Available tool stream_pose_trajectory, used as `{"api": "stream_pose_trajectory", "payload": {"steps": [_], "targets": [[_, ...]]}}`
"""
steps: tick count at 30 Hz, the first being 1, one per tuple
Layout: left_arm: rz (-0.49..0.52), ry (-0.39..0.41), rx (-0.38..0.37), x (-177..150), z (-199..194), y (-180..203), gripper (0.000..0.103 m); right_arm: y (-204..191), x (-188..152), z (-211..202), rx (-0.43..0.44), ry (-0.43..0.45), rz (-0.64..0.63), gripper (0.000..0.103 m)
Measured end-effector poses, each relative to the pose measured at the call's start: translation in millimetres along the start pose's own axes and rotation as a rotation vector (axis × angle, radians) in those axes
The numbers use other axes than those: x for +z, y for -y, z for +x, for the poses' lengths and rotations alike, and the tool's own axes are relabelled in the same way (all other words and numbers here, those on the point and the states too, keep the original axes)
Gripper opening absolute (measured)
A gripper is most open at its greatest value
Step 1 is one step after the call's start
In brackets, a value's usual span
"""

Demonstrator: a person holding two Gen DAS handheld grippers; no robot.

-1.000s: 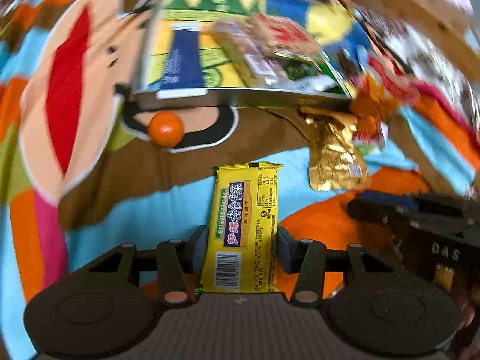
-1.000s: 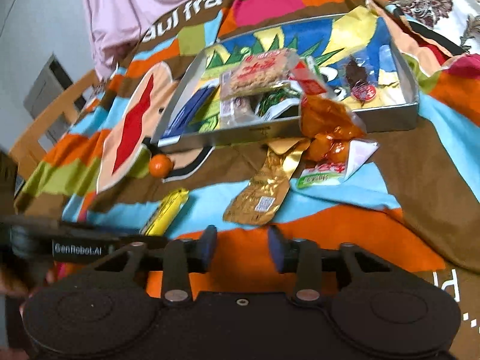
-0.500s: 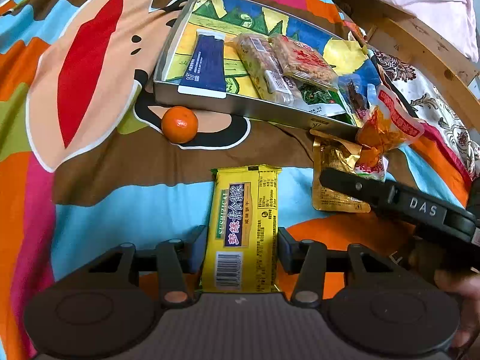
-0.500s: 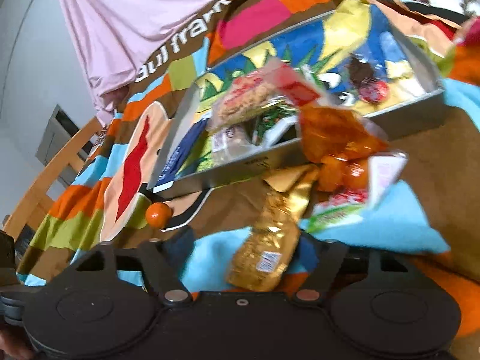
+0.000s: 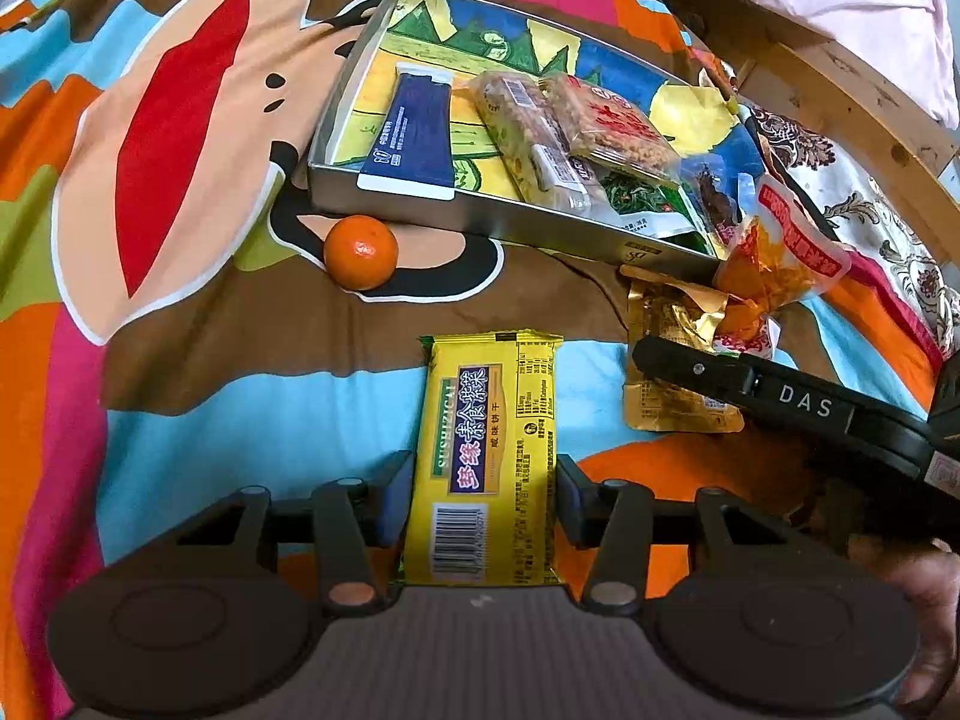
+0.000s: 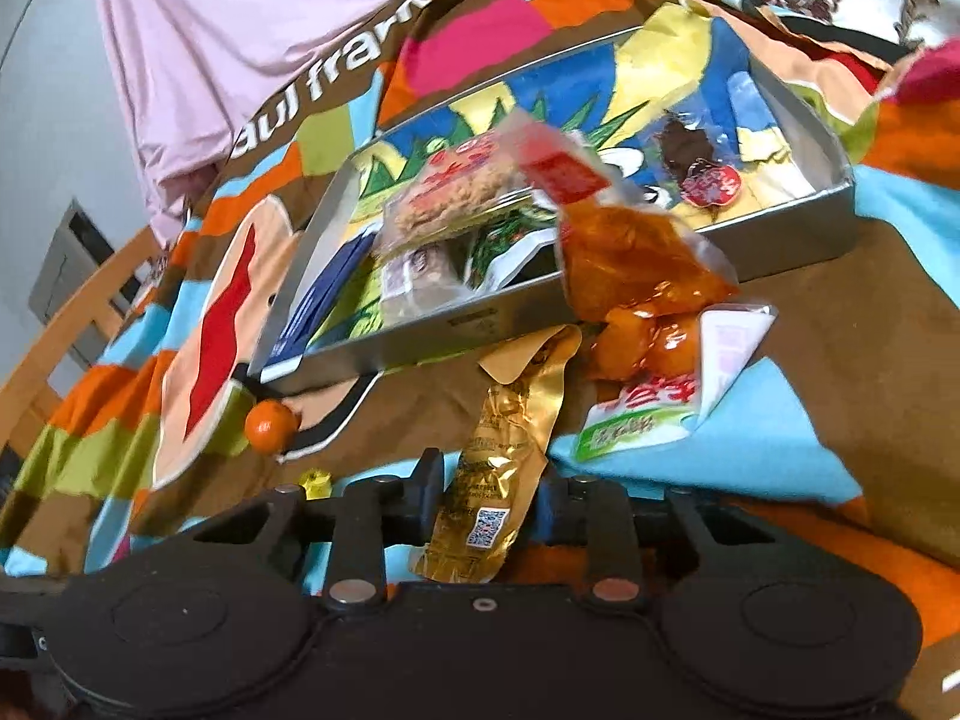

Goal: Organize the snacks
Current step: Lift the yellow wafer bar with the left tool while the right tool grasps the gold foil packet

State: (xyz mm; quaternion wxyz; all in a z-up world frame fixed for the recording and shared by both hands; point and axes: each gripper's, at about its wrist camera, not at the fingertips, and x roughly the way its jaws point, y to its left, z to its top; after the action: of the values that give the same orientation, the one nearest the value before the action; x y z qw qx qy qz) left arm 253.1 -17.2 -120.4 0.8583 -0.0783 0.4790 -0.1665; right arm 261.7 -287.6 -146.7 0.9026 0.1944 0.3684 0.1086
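Ana: Left hand-held gripper (image 5: 485, 501) first: how do its fingers stand?

Ben: Clamped on the yellow biscuit packet (image 5: 486, 456), one blue pad against each long edge. The packet points away from the camera, barcode end nearest, over the cartoon-print blanket (image 5: 180, 360).

Ana: And the right hand-held gripper (image 6: 489, 504)?

Ben: Its fingers stand to either side of the gold foil pouch (image 6: 498, 480), close against the pouch's lower end. Whether they actually press it, I cannot tell. In the left wrist view the right tool crosses the pouch from the right, black, with "DAS" printed on it.

Ana: Where does the pouch lie?

Ben: On the blanket, just in front of the metal tray (image 6: 780, 240), its far end tucked under the orange snack bag (image 6: 636, 264). That bag leans over the tray's near rim. A green-and-white sachet (image 6: 648, 408) lies beside the pouch, touching the orange bag.

Ana: What sits inside the tray?

Ben: A dark blue packet (image 5: 414, 132) at the left end, then two clear-wrapped cereal bars (image 5: 540, 132) side by side, a green-printed packet (image 5: 636, 198) under them, and a small clear bag of dark pieces (image 6: 690, 156) toward the right end.

Ana: Anything loose?

Ben: A small orange (image 5: 361, 252), resting on the blanket against the tray's left front corner.
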Motion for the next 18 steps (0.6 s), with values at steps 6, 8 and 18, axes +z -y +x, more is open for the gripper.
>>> {"api": "stream_pose_trajectory", "payload": {"steps": [6,8,18], "targets": [[0.035,0.017,0.027,-7,-6,6,0.053,-13,-6,-27,-0.039,-0.036,-0.056,0.017],[0.034,0.020,0.029,-10,-10,7,0.052,-16,-10,-37,-0.063,-0.030,-0.096,0.015],[-0.023,0.024,0.009,-30,-35,9,0.052,-56,-36,-79,-0.188,0.045,-0.433,0.011]]}}
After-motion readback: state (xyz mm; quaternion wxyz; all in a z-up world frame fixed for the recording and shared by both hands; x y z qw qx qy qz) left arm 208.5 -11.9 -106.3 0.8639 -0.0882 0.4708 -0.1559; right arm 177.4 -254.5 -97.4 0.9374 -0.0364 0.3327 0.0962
